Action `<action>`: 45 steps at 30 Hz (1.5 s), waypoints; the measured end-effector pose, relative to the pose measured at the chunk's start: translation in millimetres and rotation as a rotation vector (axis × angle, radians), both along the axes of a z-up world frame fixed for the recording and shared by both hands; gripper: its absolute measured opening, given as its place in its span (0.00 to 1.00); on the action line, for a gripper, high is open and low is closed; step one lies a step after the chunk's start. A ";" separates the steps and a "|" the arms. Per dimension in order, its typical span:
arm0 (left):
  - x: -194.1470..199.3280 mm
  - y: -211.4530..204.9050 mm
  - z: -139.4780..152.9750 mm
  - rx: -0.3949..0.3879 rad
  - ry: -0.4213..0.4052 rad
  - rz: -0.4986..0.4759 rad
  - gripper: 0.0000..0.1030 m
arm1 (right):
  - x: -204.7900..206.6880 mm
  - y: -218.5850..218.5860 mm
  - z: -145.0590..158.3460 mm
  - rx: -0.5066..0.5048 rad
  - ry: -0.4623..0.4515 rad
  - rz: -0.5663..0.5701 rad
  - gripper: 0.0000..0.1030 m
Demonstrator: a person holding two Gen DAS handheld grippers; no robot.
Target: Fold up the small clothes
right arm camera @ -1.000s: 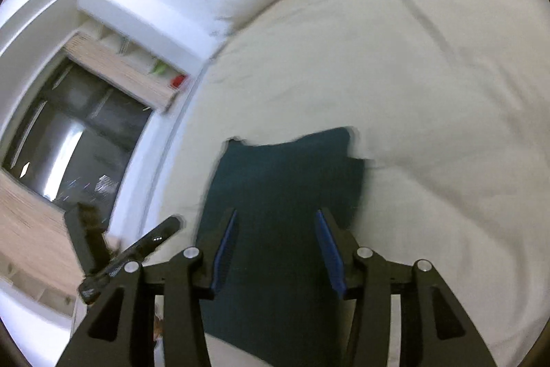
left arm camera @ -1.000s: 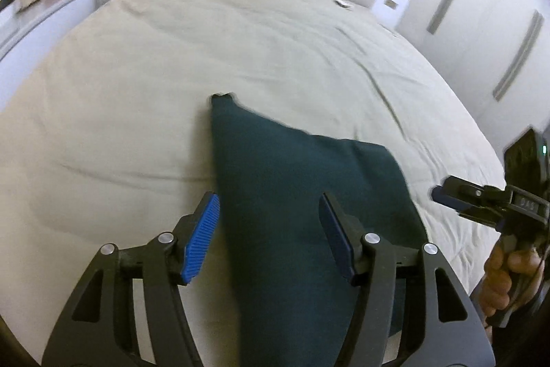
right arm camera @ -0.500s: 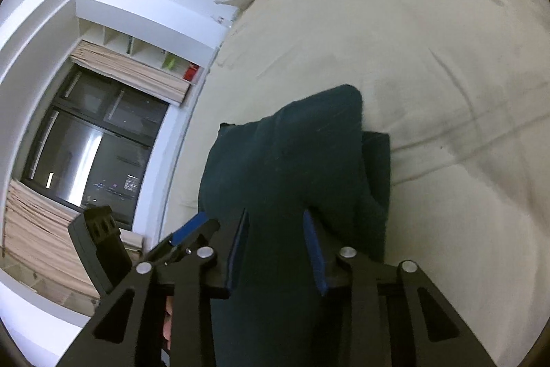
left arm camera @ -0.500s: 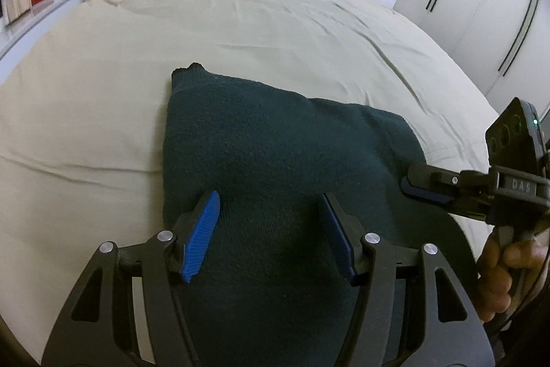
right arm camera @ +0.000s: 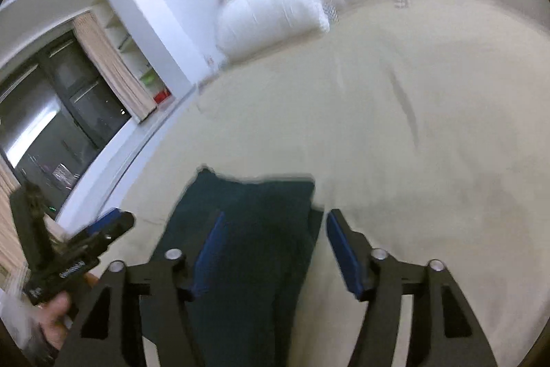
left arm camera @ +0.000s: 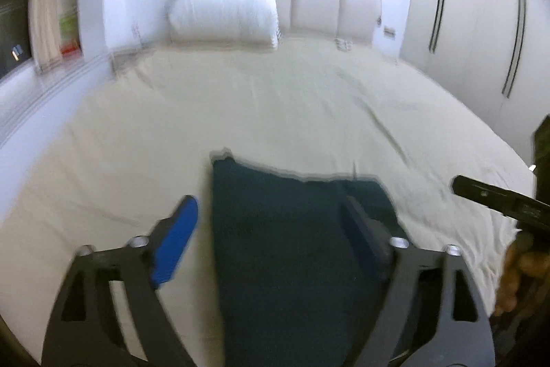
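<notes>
Between both open, empty claws, left claw [left arm camera: 268, 222] and right claw [right arm camera: 271, 236], the dark garment [left arm camera: 295, 250] runs lengthwise away across the bed [left arm camera: 275, 112].

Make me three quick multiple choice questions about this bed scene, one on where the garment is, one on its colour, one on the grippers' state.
1. Where does the garment lie?
A. on the bed sheet
B. on the pillow
C. on a shelf

2. What colour is the garment?
A. red
B. dark green
C. white

3. How do both grippers' jaws stand?
A. shut on the garment
B. shut and empty
C. open

Answers: 1 A, the dark green garment rests on the beige bed sheet, far from the pillow. 2 B, it looks dark green. 3 C, left gripper and right gripper show wide gaps.
</notes>
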State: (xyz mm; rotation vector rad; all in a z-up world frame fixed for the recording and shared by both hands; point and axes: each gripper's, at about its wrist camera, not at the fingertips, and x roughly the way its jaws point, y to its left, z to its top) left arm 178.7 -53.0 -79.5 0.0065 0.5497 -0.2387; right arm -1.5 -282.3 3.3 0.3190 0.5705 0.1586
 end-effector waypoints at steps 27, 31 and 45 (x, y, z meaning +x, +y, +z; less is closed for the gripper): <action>-88.9 9.7 16.4 0.072 0.097 0.175 1.00 | -105.2 73.5 49.7 -0.297 -0.051 -0.143 1.00; -75.7 11.6 -6.4 0.090 0.143 0.197 1.00 | -98.2 73.0 29.3 -0.295 0.029 -0.156 1.00; -53.8 10.0 -48.3 0.111 0.229 0.190 1.00 | -92.4 66.7 -6.3 -0.259 0.169 -0.166 1.00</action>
